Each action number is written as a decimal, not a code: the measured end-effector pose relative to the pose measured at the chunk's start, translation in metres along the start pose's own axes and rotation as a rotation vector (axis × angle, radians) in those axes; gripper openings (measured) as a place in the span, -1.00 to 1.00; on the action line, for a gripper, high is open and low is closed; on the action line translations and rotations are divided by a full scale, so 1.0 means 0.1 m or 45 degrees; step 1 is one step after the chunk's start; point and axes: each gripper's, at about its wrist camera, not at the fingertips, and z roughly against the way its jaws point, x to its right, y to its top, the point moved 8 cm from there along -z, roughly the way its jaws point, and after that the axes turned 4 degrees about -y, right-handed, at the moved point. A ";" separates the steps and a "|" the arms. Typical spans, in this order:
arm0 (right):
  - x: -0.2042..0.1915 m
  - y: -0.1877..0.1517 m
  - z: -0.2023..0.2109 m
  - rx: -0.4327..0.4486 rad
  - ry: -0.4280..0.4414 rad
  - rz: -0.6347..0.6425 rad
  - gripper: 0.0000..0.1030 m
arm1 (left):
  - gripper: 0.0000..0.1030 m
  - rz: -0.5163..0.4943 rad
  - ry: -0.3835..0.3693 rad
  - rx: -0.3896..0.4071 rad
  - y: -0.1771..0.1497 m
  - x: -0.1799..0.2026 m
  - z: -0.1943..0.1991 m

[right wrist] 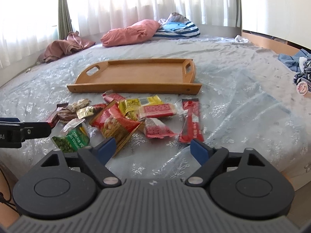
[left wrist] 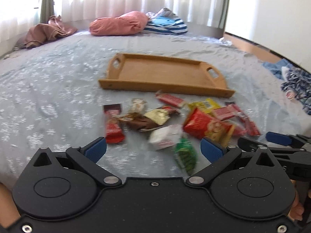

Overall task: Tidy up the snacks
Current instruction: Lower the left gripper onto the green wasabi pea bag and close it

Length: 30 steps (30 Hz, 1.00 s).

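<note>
A heap of wrapped snacks lies on the bed in front of an empty wooden tray [left wrist: 108, 83] [right wrist: 97, 88]. Among them are a red peanut bag [left wrist: 206, 125] [right wrist: 114, 123], a green pea packet [left wrist: 185, 156] [right wrist: 72, 139], a white packet [left wrist: 165, 136], a gold wrapper [left wrist: 158, 115], a red bar [left wrist: 113, 130] and a long red stick pack [right wrist: 191, 123]. My left gripper [left wrist: 154, 148] hovers open near the heap's front, nothing between its fingers. My right gripper [right wrist: 153, 148] is open too, over bare sheet just short of the snacks. Each gripper shows at the other view's edge.
The bed has a pale blue flowered sheet [right wrist: 243, 97]. Far off lie a pink pillow [left wrist: 118, 24], a striped cushion [left wrist: 167, 26] and a brown cloth [left wrist: 46, 32]. Patterned clothes [left wrist: 297, 85] lie at the right edge. Curtains hang behind.
</note>
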 end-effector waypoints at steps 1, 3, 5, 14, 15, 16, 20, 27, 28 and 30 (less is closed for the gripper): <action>0.02 0.01 0.01 0.007 -0.005 -0.008 0.73 | 1.00 0.000 -0.018 0.001 -0.01 0.04 0.00; 0.07 0.01 0.02 0.013 -0.011 -0.023 0.70 | 1.00 -0.003 -0.062 -0.009 -0.02 0.12 -0.01; 0.12 0.02 0.02 0.017 -0.023 -0.041 0.65 | 1.00 -0.008 -0.108 -0.032 -0.05 0.20 -0.01; 0.24 0.06 -0.01 0.046 -0.049 -0.031 0.49 | 0.85 -0.133 -0.139 0.014 -0.11 0.52 -0.05; 0.24 0.07 -0.01 0.054 -0.050 -0.024 0.49 | 0.82 -0.155 -0.126 0.023 -0.12 0.55 -0.05; 0.24 0.07 -0.01 0.061 -0.052 -0.017 0.49 | 0.76 -0.175 -0.121 0.030 -0.12 0.57 -0.06; 0.24 0.09 0.02 0.098 -0.056 0.008 0.50 | 0.31 -0.244 -0.093 0.034 -0.14 0.63 -0.14; 0.28 0.09 0.03 0.107 -0.065 0.007 0.52 | -0.12 -0.316 -0.012 0.013 -0.20 0.60 -0.29; 0.29 0.10 0.03 0.108 -0.066 0.008 0.52 | -0.12 -0.325 -0.006 0.011 -0.21 0.59 -0.30; 0.28 0.10 0.03 0.107 -0.065 0.012 0.54 | -0.11 -0.343 0.007 0.001 -0.23 0.58 -0.33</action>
